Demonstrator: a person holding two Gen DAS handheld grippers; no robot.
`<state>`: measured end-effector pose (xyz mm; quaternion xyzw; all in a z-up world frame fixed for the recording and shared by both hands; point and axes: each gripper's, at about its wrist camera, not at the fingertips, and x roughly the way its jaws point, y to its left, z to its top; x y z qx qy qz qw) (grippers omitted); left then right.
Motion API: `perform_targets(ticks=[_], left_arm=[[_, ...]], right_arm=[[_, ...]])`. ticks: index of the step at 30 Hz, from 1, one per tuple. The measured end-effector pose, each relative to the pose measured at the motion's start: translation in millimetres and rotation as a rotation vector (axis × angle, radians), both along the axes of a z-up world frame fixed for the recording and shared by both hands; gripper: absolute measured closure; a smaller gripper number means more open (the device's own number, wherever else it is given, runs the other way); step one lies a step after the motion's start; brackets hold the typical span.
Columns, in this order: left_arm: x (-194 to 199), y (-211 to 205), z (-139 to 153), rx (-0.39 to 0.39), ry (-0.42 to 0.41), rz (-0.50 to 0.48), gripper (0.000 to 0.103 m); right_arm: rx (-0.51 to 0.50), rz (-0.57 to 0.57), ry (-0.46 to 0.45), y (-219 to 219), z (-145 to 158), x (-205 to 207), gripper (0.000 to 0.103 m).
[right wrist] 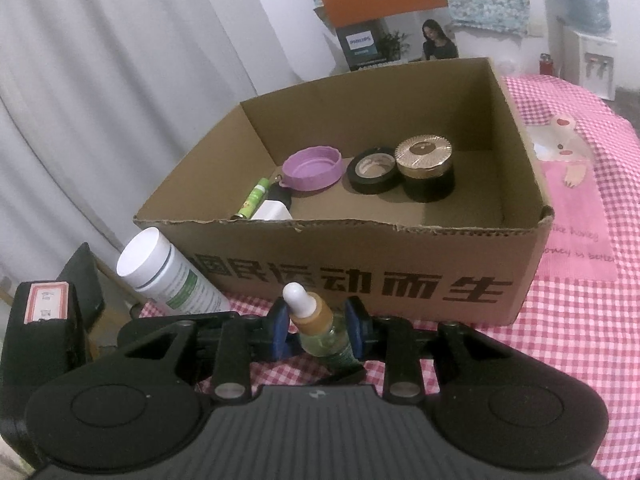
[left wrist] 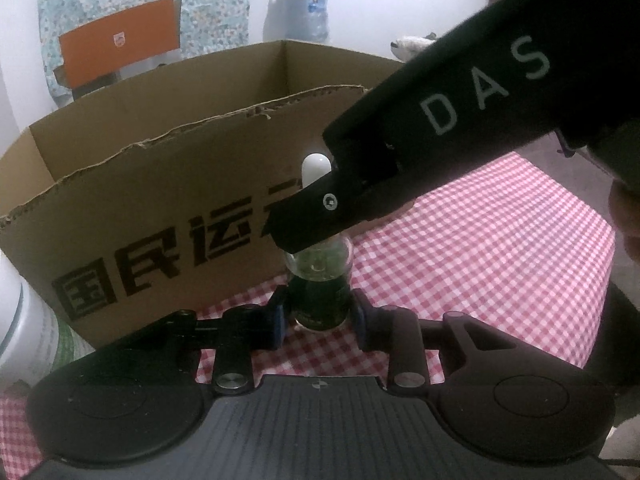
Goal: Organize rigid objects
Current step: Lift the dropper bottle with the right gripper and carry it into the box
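Both of my tongs are clamped on the same small dropper bottle (right wrist: pixel 316 320), which stands upright on the checked cloth (left wrist: pixel 480 240) just short of the cardboard box (right wrist: pixel 400 280). My left gripper (left wrist: pixel 319 312) has its blue pads (left wrist: pixel 279 320) pressed on the green glass body low down, one on each side. My right gripper (right wrist: pixel 318 330) comes in from the right and above, its jaws closed on the shoulder under the tan collar, the white bulb (left wrist: pixel 316 166) poking out past its fingers.

The bottle's long axis runs straight up, directly ahead of both pairs of tongs, and the box wall rises just beyond it. The box opening lies ahead and higher than the bottle, so I judge that the coming move is a lift over the torn front rim, and one grip would have to let go first; the right, holding higher, looks better placed to carry.

Inside the box, far ahead of my right tongs, sit a purple lid (right wrist: pixel 313 170), a roll of black tape (right wrist: pixel 372 176), a gold-topped jar (right wrist: pixel 426 170) and, at the near left, a green tube (right wrist: pixel 252 198) beside a white charger (right wrist: pixel 272 212). A white pill bottle (right wrist: pixel 168 272) leans left of my right tongs.

Behind are a pale curtain, an orange carton and a water dispenser.
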<state>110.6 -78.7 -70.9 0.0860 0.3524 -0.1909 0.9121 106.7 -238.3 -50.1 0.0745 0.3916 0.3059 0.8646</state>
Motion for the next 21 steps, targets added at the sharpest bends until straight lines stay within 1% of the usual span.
perform_targets(ticks=[3, 4, 7, 12, 16, 19, 21], left_arm=[[-9.2, 0.8, 6.1, -0.005, -0.008, -0.004, 0.072], [-13.0, 1.2, 10.2, -0.008, -0.01, -0.005, 0.072], [-24.3, 1.6, 32.7, 0.015, -0.048, 0.026, 0.072], [-35.9, 12.3, 74.3, 0.001, -0.132, 0.08, 0.072], [-33.2, 20.1, 107.3, 0.006, -0.189, 0.105, 0.072], [-17.5, 25.7, 122.3, -0.019, -0.185, 0.128, 0.072], [-0.7, 28.9, 126.1, -0.038, -0.147, 0.156, 0.072]], right_arm=[[-0.007, 0.003, -0.011, -0.4, 5.3, -5.1, 0.073], [-0.006, 0.007, -0.019, -0.6, 9.3, -7.9, 0.077], [0.01, 0.036, -0.043, -0.4, 27.6, -15.7, 0.078], [0.041, 0.094, -0.16, 3.0, 69.4, -30.9, 0.078], [0.084, 0.147, -0.233, 4.0, 103.9, -26.7, 0.078], [0.095, 0.182, -0.268, 10.1, 124.2, -12.4, 0.078], [0.103, 0.2, -0.264, 15.9, 130.9, 4.0, 0.078]])
